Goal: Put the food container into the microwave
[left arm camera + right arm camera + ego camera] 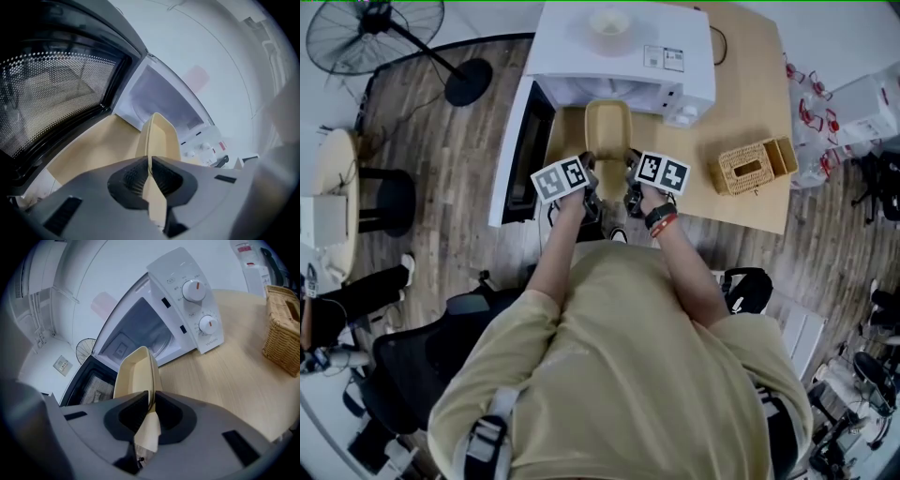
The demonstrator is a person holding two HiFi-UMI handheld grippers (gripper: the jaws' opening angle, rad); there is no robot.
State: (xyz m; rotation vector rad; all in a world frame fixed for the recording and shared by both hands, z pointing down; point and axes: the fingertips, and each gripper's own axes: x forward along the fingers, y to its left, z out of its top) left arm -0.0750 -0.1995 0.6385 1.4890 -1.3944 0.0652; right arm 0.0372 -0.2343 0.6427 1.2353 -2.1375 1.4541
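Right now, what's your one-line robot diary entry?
left gripper: shut on food container | right gripper: shut on food container | microwave door: open | status: not inside yet

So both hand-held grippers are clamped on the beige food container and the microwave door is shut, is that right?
Not quite: the microwave door stands open, swung out to the left, as the head view shows. The rest holds: the left hand-held gripper and the right hand-held gripper are each shut on the rim of the beige food container.
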